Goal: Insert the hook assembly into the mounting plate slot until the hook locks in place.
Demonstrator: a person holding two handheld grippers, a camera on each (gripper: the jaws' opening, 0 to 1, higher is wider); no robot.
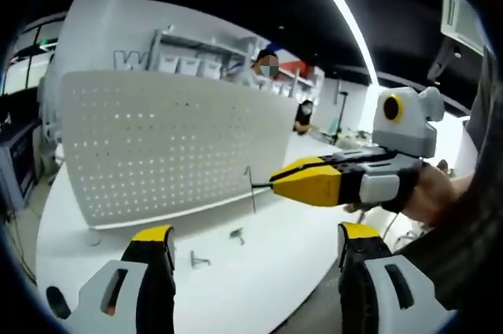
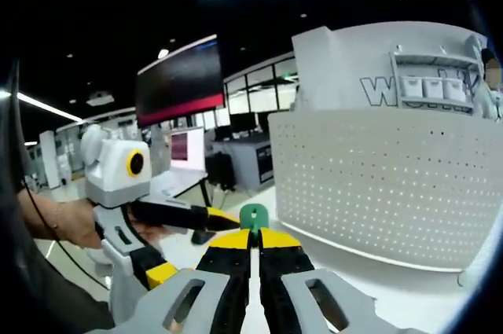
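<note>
Right tool point(image 2: 253, 249) clamped on thin hook point(image 1: 250, 186), its tip barely discernible; left tool point(image 1: 255, 241) wide open, empty.

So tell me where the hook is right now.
In the left gripper view, the hook is pinched in the right claw just in front of the pegboard, above two spare hooks on the white table.

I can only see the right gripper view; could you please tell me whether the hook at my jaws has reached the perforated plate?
Observer: The thin metal hook juts from the right gripper in front of the perforated plate; I cannot tell if they touch.
Operator: Anything lying on the table?
Observer: A small metal piece and a second metal piece lie on the white table.
Operator: And the left gripper?
Observer: The left gripper has its jaws open, holding nothing.
</note>
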